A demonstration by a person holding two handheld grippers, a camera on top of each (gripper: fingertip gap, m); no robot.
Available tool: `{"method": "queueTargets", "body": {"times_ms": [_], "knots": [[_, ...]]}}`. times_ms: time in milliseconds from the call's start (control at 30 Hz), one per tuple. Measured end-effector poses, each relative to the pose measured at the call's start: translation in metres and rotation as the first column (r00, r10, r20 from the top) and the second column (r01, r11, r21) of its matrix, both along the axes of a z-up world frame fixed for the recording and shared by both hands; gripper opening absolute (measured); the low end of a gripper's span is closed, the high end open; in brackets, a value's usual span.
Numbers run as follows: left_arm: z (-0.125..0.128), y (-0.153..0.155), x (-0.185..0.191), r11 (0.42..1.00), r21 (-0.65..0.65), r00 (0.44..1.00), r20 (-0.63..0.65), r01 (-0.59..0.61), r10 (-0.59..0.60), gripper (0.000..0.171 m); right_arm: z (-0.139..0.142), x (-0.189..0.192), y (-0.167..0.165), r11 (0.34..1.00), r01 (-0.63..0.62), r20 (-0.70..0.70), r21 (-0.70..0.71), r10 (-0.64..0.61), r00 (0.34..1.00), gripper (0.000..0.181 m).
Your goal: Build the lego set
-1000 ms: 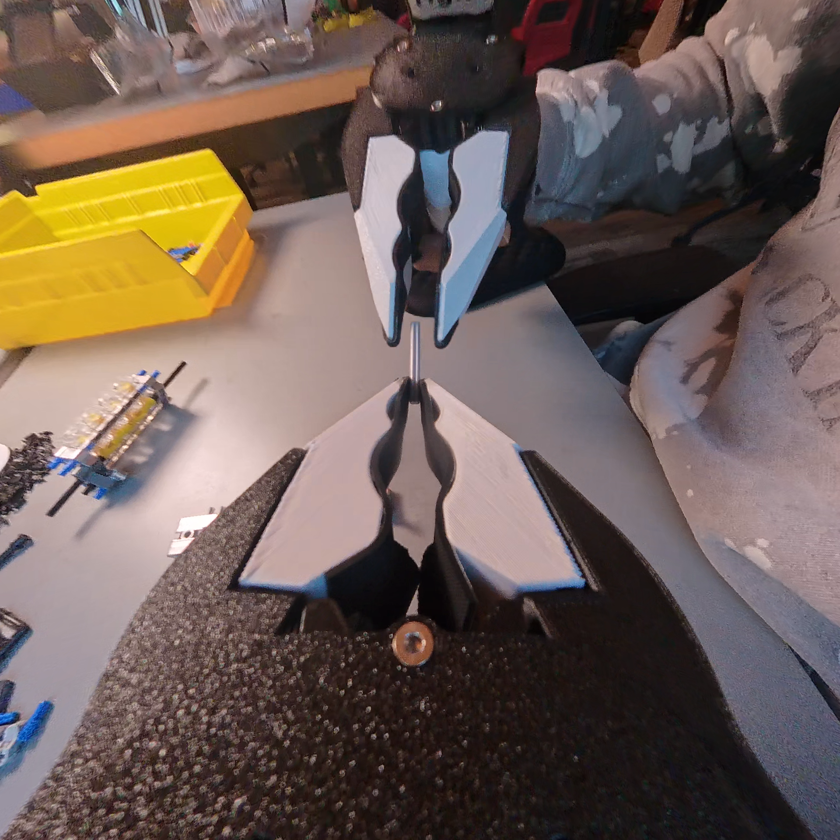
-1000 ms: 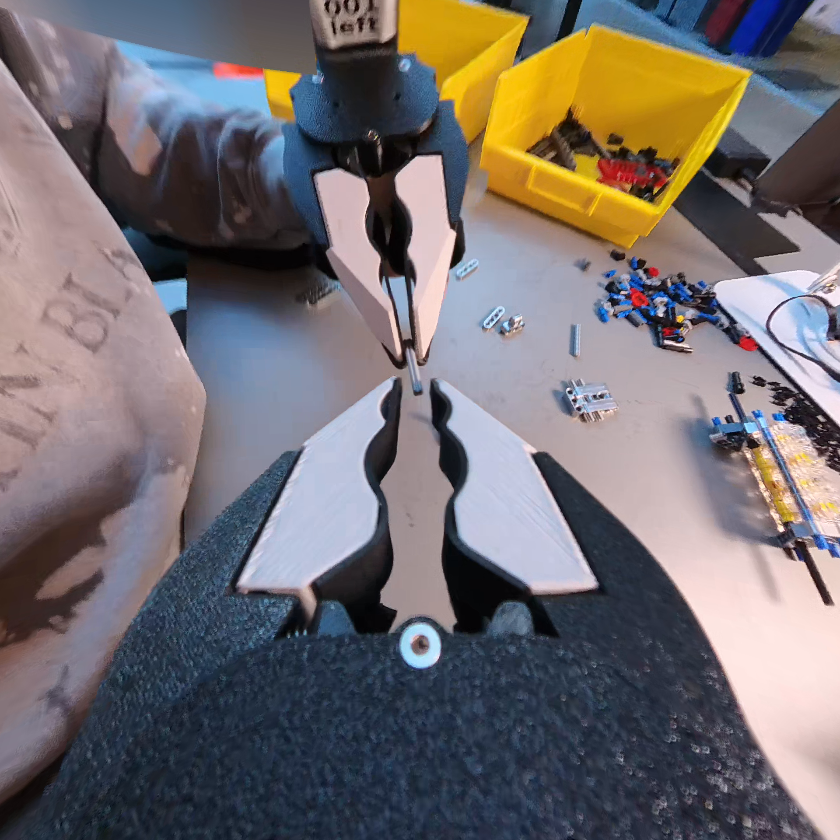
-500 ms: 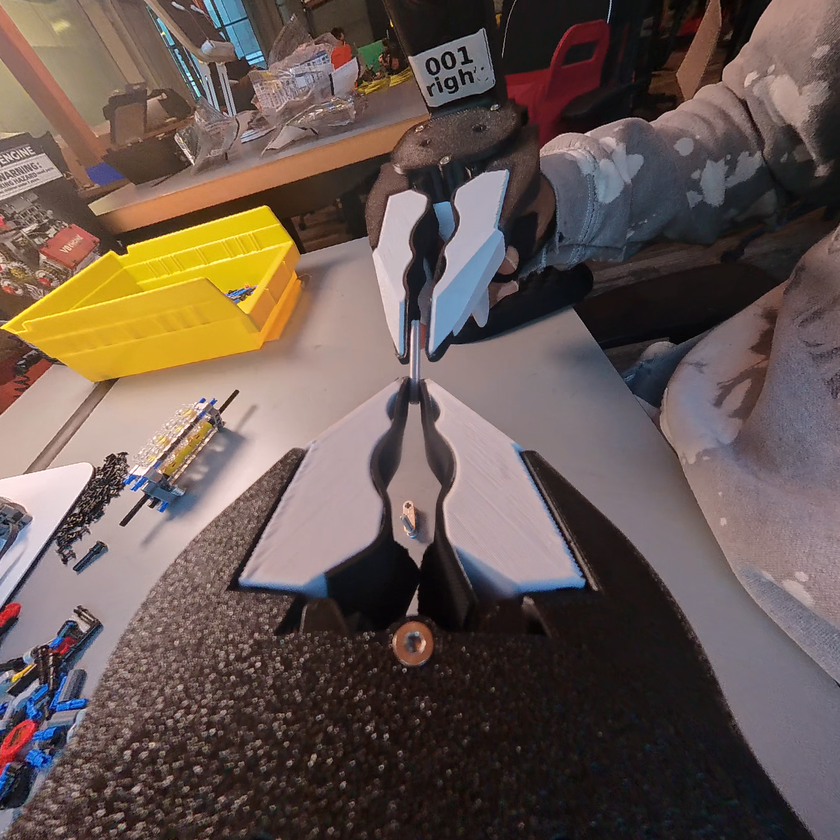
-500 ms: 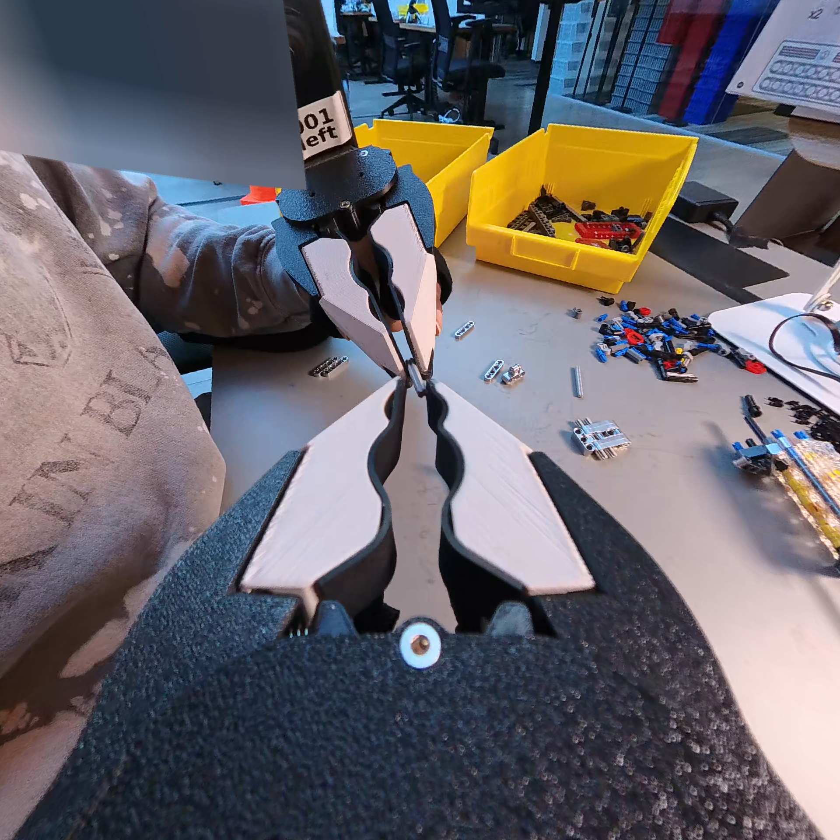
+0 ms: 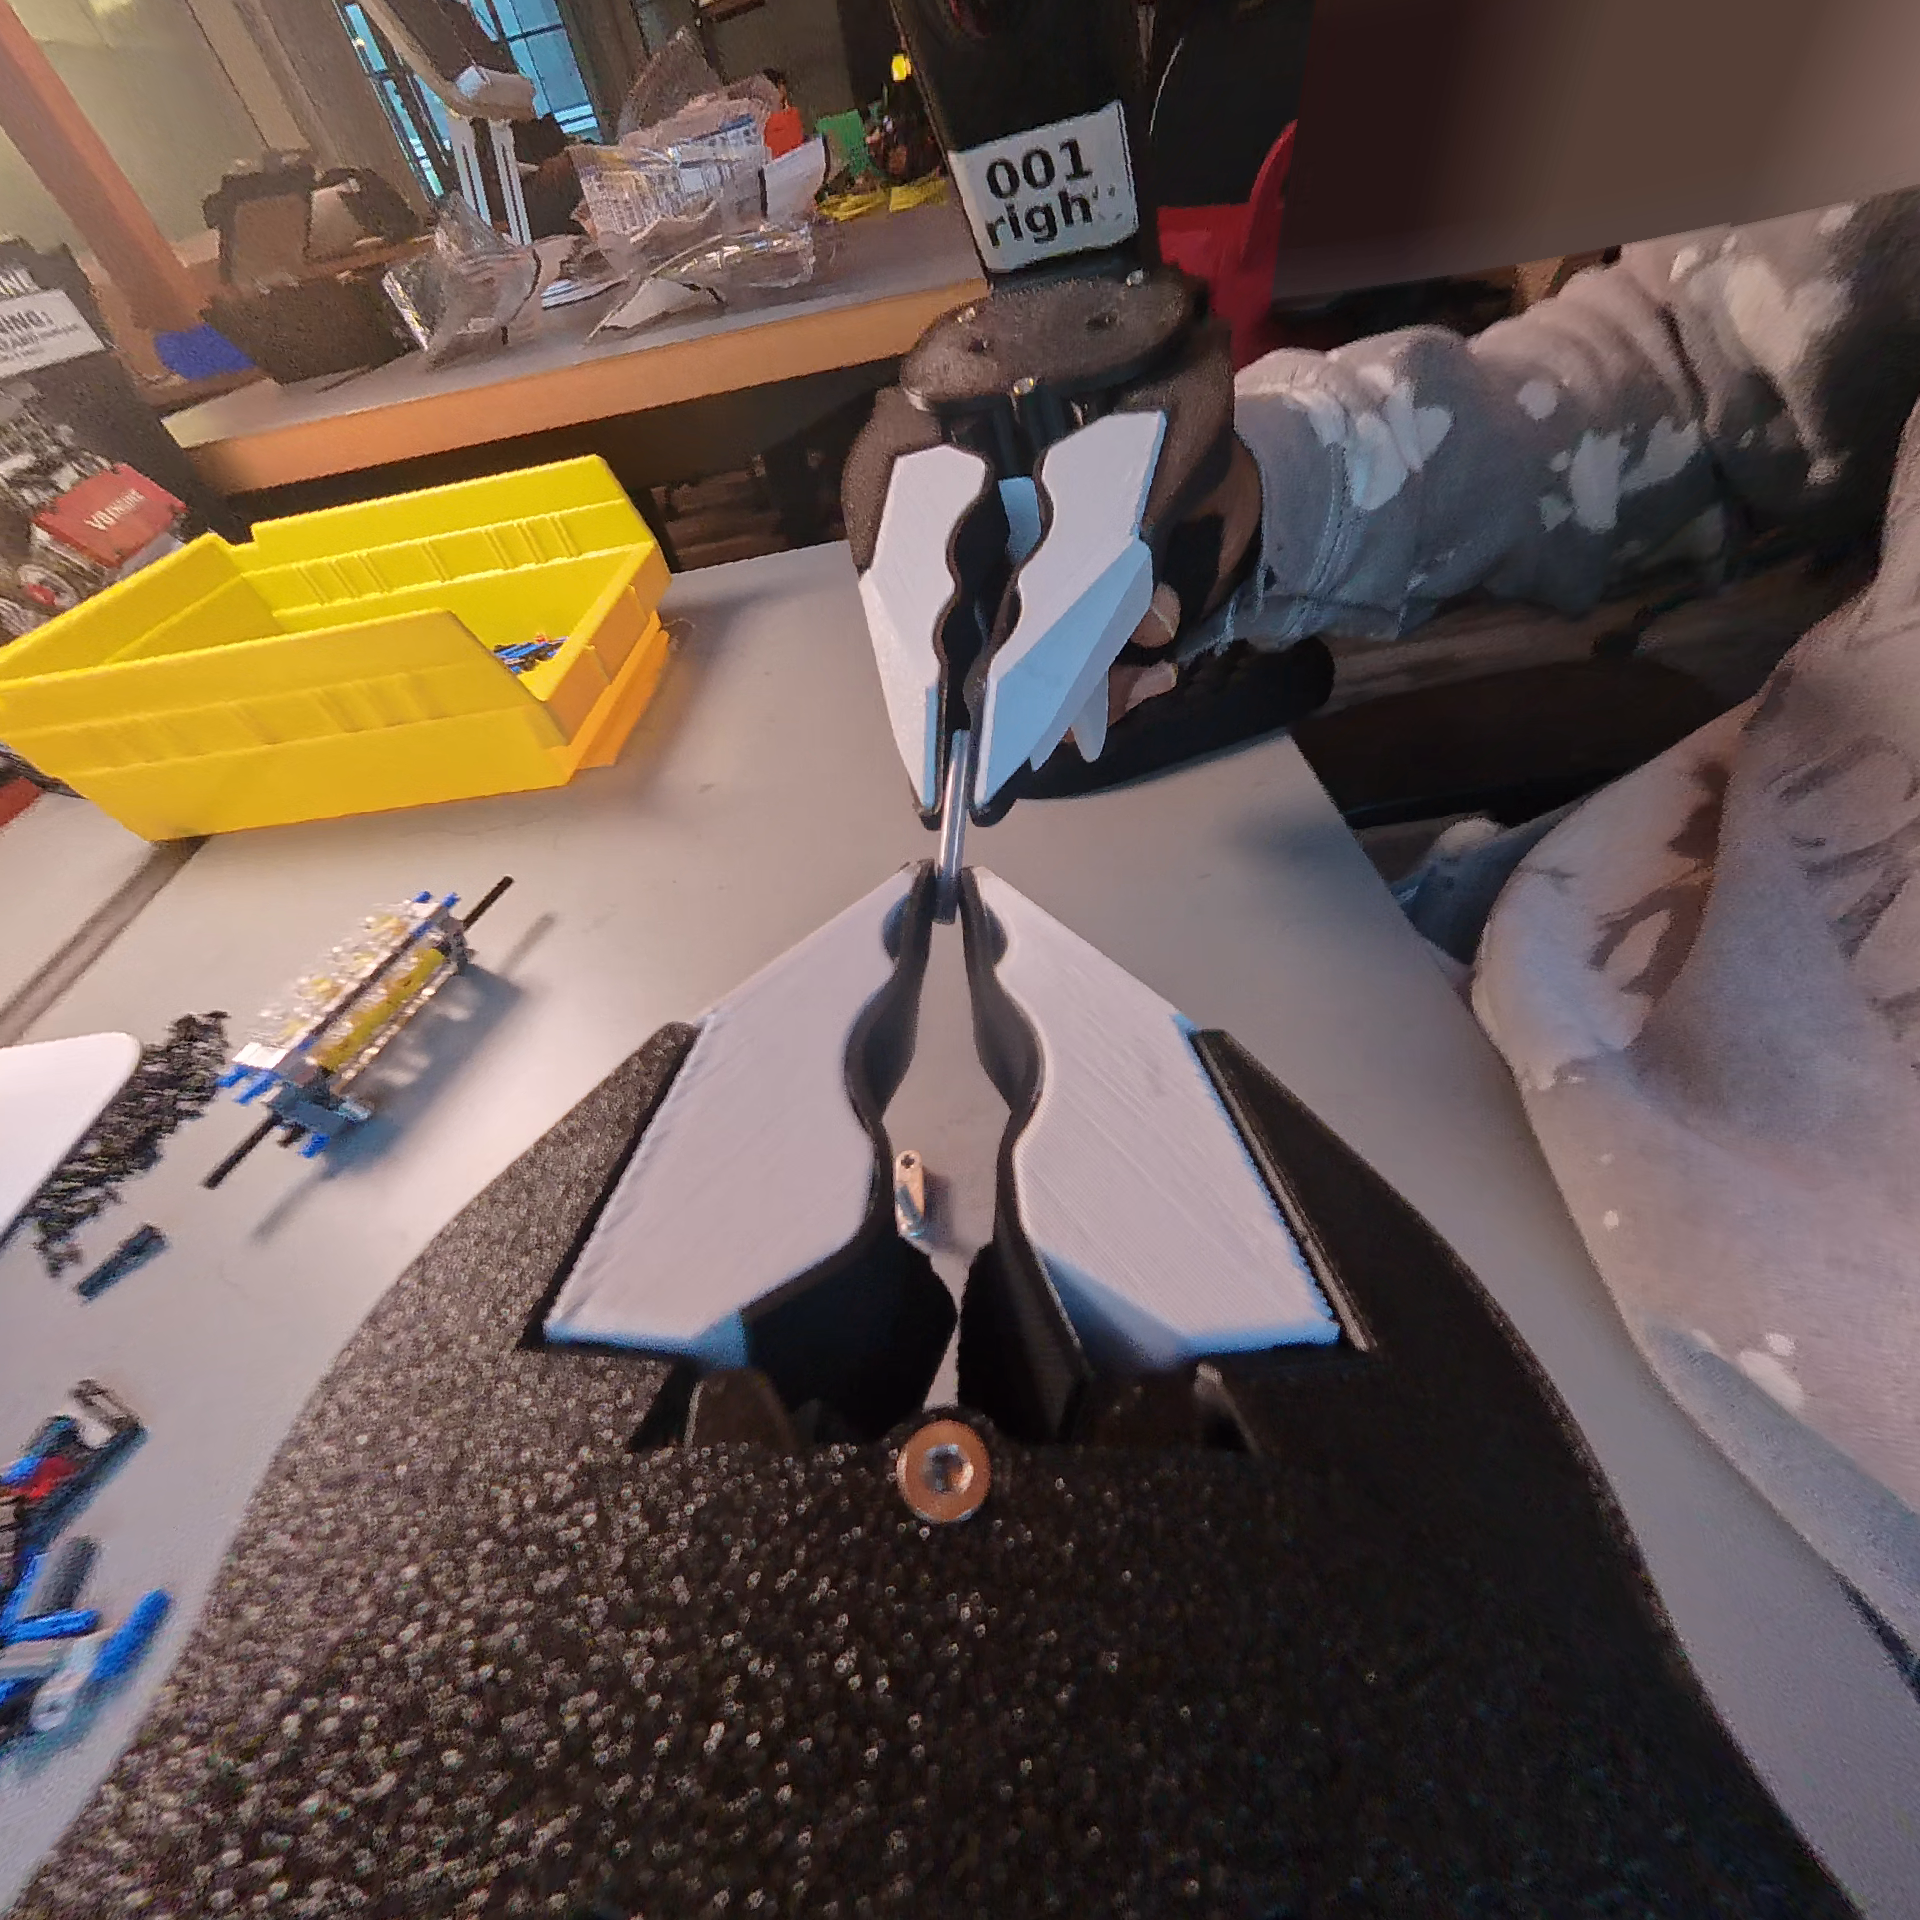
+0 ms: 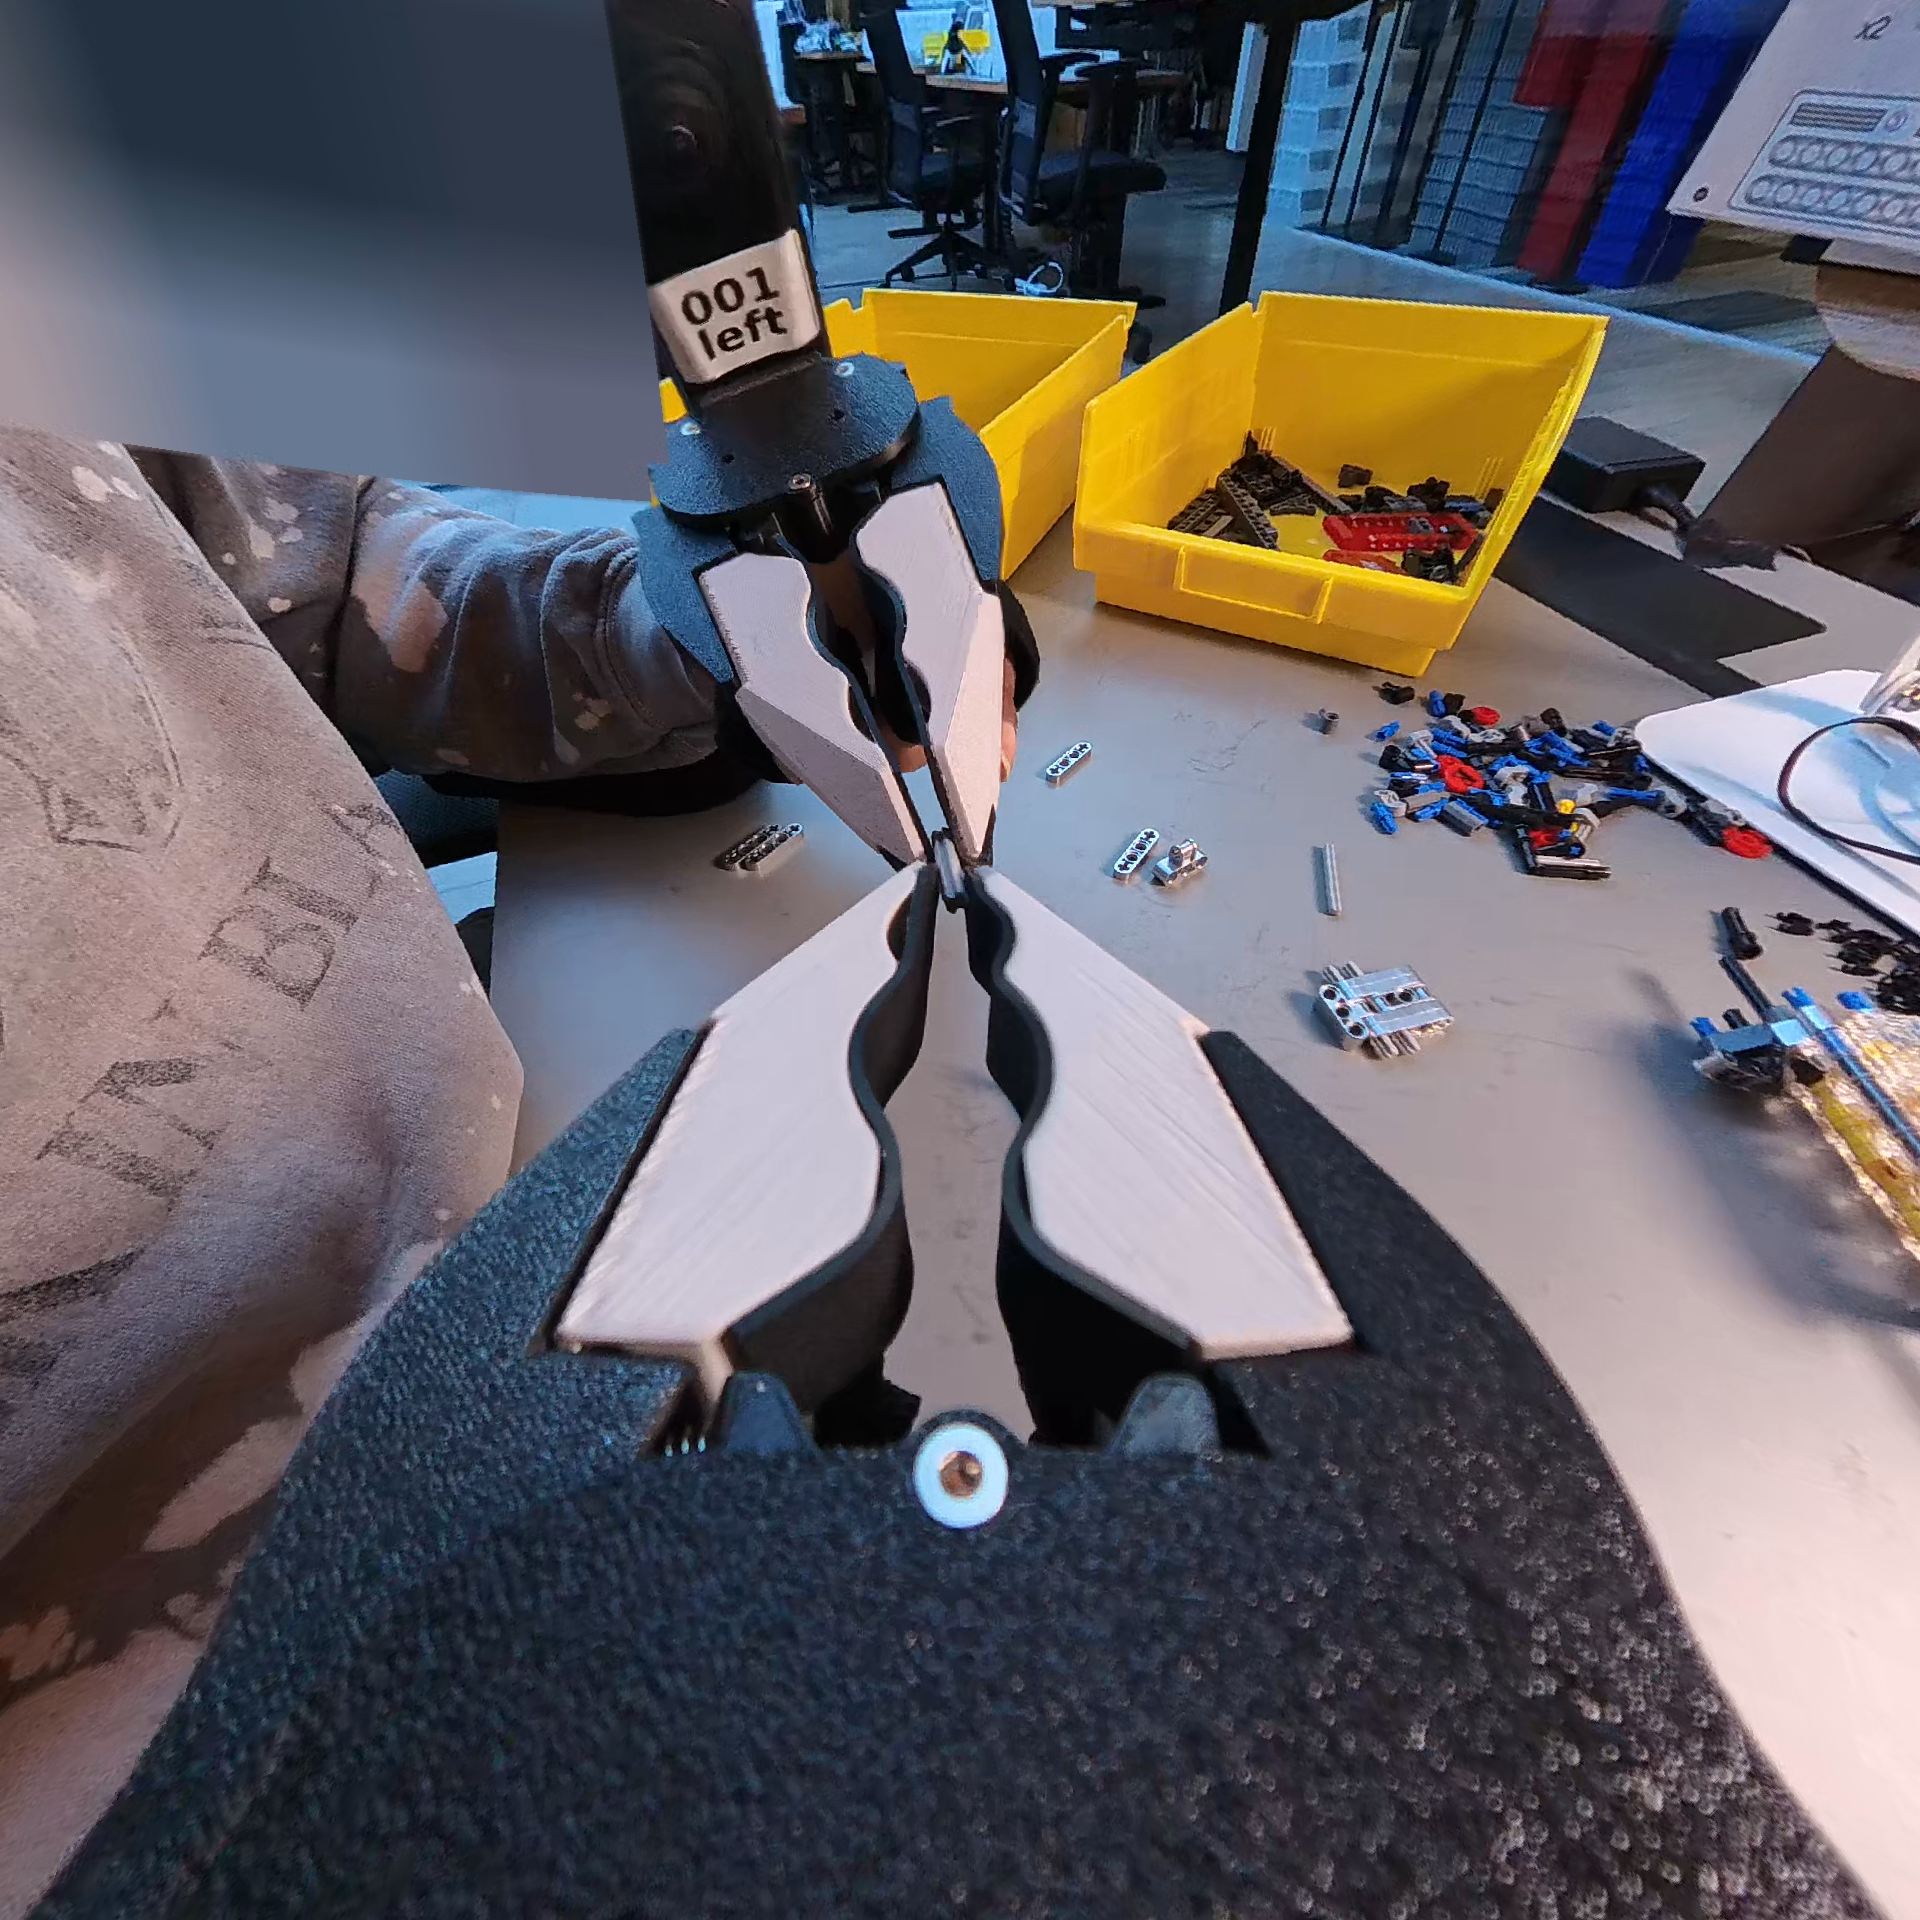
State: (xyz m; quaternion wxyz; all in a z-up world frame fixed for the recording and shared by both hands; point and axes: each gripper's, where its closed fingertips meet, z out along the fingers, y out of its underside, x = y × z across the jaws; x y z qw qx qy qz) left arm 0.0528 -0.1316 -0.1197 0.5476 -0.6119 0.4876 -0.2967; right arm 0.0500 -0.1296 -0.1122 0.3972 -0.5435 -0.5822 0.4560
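A thin grey rod (image 5: 951,831) is held in the air between my two grippers, which meet tip to tip above the grey table (image 5: 727,852). My left gripper (image 5: 943,888) is shut on the near end of the rod. My right gripper (image 5: 948,805) faces it from the far side and is shut on the rod's other end. In the right wrist view my right gripper (image 6: 948,885) pinches the rod (image 6: 948,871), and the left gripper (image 6: 948,844) meets it from above. Most of the rod is hidden by the fingers.
Yellow bins (image 6: 1299,561) (image 5: 343,686) stand at the table's back. Loose blue, black and red pieces (image 6: 1507,779), a grey block (image 6: 1382,1008), small grey beams (image 6: 1138,854) and a blue-and-yellow assembly (image 5: 343,1018) lie around. A small grey piece (image 5: 909,1195) lies below the left gripper. A person's sleeves flank the grippers. Only a small space, under 4 cm, lies between the two pairs of fingers. Both grippers' tips are roughly 20 cm from the grey block (image 6: 1382,1008).
The right gripper has closed onto the free end of the rod that the left gripper holds. Both grippers have risen a little and stayed tip to tip.
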Motion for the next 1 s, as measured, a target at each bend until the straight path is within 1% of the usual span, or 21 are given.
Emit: {"method": "queueTargets", "body": {"times_ms": [33, 100, 167, 233, 333, 467, 533, 700, 833, 867, 900, 933, 967, 1000], "knots": [[0.003, 0.000, 0.000, 0.999, -0.046, 0.999, 0.044, 0.012, -0.010, 0.003, 0.002, 0.000, 0.000, 1.000, -0.002, -0.010, -0.015, 0.002, 1.000, 0.003], [0.014, -0.001, -0.001, 0.984, -0.163, 0.982, 0.188, 0.065, -0.034, 0.006, 0.007, 0.001, 0.001, 0.999, -0.003, -0.041, -0.049, 0.001, 0.999, 0.002], [0.027, 0.002, -0.007, 0.956, -0.263, 0.939, 0.342, 0.129, -0.033, 0.016, 0.012, 0.003, 0.005, 0.998, 0.007, -0.063, -0.065, -0.011, 0.998, 0.002], [0.037, 0.006, -0.015, 0.934, -0.313, 0.895, 0.446, 0.173, -0.017, 0.021, 0.016, 0.005, 0.007, 0.997, 0.011, -0.076, -0.079, -0.017, 0.997, 0.002], [0.047, 0.012, -0.026, 0.915, -0.347, 0.841, 0.541, 0.207, 0.015, 0.024, 0.019, 0.007, 0.012, 0.996, 0.014, -0.083, -0.091, -0.022, 0.996, 0.002], [0.050, 0.017, -0.033, 0.897, -0.377, 0.808, 0.588, 0.231, 0.039, 0.024, 0.023, 0.009, 0.016, 0.994, 0.012, -0.098, -0.113, -0.023, 0.995, 0.002], [0.050, 0.019, -0.035, 0.890, -0.389, 0.799, 0.599, 0.236, 0.050, 0.024, 0.023, 0.009, 0.018, 0.993, 0.011, -0.098, -0.113, -0.022, 0.995, 0.002], [0.045, 0.022, -0.036, 0.885, -0.406, 0.805, 0.590, 0.227, 0.064, 0.024, 0.020, 0.007, 0.021, 0.993, 0.006, -0.083, -0.115, -0.016, 0.996, 0.002], [0.041, 0.026, -0.038, 0.879, -0.424, 0.810, 0.580, 0.218, 0.080, 0.024, 0.010, 0.005, 0.026, 0.996, 0.016, -0.025, -0.090, -0.019, 1.000, 0.002], [0.038, 0.027, -0.039, 0.880, -0.430, 0.822, 0.564, 0.203, 0.086, 0.024, 0.005, 0.004, 0.028, 0.997, 0.019, 0.005, -0.075, -0.019, 1.000, 0.002], [0.033, 0.029, -0.039, 0.883, -0.435, 0.844, 0.528, 0.178, 0.090, 0.024, -0.001, 0.004, 0.029, 0.998, 0.018, 0.045, -0.059, -0.015, 0.999, 0.002], [0.023, 0.031, -0.038, 0.888, -0.437, 0.881, 0.464, 0.141, 0.089, 0.024, -0.010, 0.003, 0.029, 0.999, 0.014, 0.098, -0.038, -0.010, 0.995, 0.002], [0.010, 0.032, -0.038, 0.896, -0.434, 0.925, 0.369, 0.089, 0.087, 0.023, -0.019, 0.003, 0.032, 1.000, 0.015, 0.158, -0.002, -0.014, 0.987, 0.002], [-0.007, 0.033, -0.038, 0.906, -0.422, 0.965, 0.248, 0.029, 0.085, 0.023, -0.029, 0.004, 0.033, 0.999, 0.005, 0.224, 0.041, -0.014, 0.975, 0.002]]}}
